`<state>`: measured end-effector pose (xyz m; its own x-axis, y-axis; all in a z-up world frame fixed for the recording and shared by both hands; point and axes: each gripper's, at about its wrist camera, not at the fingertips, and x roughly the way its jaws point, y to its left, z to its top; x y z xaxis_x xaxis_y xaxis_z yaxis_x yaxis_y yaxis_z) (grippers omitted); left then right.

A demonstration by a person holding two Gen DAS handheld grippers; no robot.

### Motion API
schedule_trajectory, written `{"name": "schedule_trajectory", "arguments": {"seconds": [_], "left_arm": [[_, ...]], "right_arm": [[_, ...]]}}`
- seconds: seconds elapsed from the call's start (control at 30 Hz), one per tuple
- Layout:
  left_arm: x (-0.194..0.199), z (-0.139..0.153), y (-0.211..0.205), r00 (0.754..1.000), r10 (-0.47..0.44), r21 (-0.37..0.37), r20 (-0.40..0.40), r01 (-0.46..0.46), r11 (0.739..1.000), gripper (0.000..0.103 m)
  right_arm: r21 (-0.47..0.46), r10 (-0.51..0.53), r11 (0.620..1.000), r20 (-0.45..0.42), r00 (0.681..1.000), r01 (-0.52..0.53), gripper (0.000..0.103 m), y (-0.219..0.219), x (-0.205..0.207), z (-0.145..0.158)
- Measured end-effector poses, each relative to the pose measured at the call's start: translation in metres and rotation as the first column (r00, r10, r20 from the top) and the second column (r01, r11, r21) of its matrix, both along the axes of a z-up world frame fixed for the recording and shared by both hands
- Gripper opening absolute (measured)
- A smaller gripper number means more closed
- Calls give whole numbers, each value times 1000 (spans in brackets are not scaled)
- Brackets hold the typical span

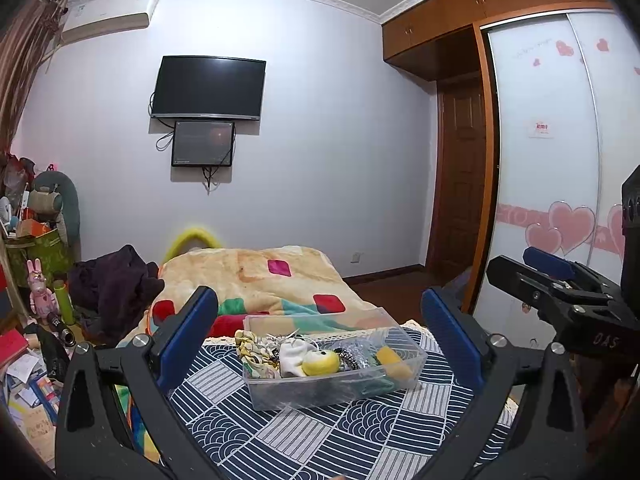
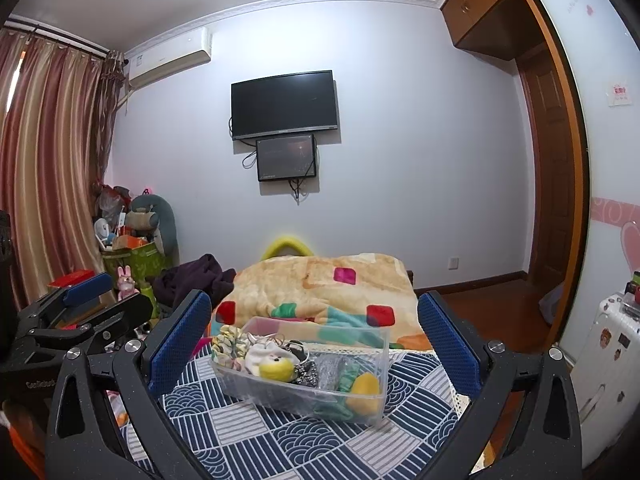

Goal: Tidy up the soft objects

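Facing the bed, I have the navy-and-white patterned cloth (image 1: 320, 432) spread under both grippers, and past it at twelve o'clock the peach blanket with coloured squares (image 1: 256, 272). On the cloth sits the clear rectangular plastic bin (image 2: 372, 360), its long axis running roughly nine to three. It lies dead ahead of my left gripper (image 1: 320, 336) and my right gripper (image 2: 314, 340), both with fingers spread wide and holding nothing, neither clearly nearer. Bare cloth rings the bin; the cloth's edge drops off at three o'clock. Inside lie a yellow-green plush ball (image 1: 320, 362), a white sock (image 1: 290, 354), and a yellow sponge (image 2: 364, 388).
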<state>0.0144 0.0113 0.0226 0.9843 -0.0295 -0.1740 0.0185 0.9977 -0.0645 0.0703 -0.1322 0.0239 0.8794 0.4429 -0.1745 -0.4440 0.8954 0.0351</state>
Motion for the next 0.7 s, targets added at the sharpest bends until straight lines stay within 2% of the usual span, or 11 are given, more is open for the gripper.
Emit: {"name": "schedule_trajectory", "arguments": {"seconds": [0.23,0.7], "left_arm": [[2,1,2,1000,-13,-23,-15,12,1000,103],[4,0,2,999,-30,-21,-28,29,999,103]], "right_arm": [[1,-3,1000,0,1000,3,103,1,0,1],[2,0,1000,-12,1000,0,103,1,2,-1]]}}
